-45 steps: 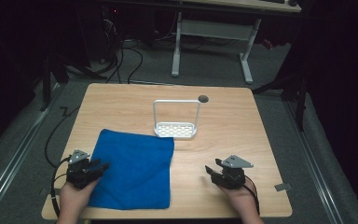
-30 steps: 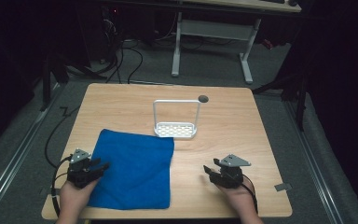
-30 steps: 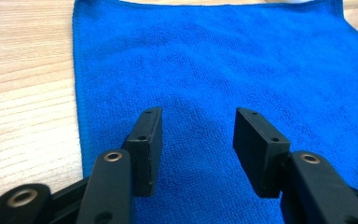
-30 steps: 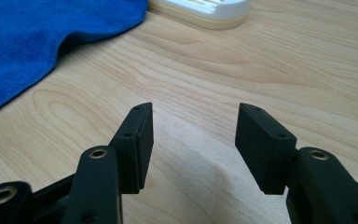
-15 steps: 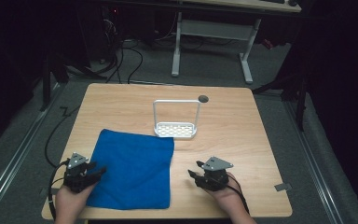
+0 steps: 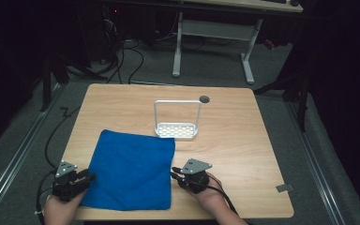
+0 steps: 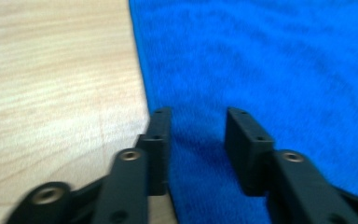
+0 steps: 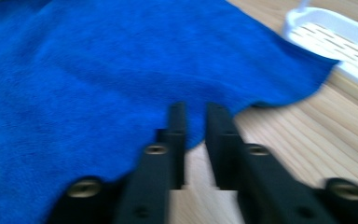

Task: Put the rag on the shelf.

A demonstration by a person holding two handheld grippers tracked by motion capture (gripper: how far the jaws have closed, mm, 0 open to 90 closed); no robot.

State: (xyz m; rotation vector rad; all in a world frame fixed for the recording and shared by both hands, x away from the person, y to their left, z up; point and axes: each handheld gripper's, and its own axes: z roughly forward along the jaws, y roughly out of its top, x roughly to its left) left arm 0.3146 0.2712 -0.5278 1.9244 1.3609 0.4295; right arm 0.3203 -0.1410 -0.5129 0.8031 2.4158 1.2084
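Blue cloth lies flat, near-left on wooden table. My left gripper at its left edge, jaws half apart, just been closing, straddling cloth. My right gripper at its right edge, jaws closing, narrow gap, pinching nothing clearly.

Blue cloth: plush terry, single layer, spread flat on wooden table, near-left area. Roughly square, slightly skewed. Far-right corner close to white rack base; contact unclear. Right edge wavy. Left edge straight.

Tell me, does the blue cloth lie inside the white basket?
No, the blue cloth lies flat on the table, in front of the white basket.
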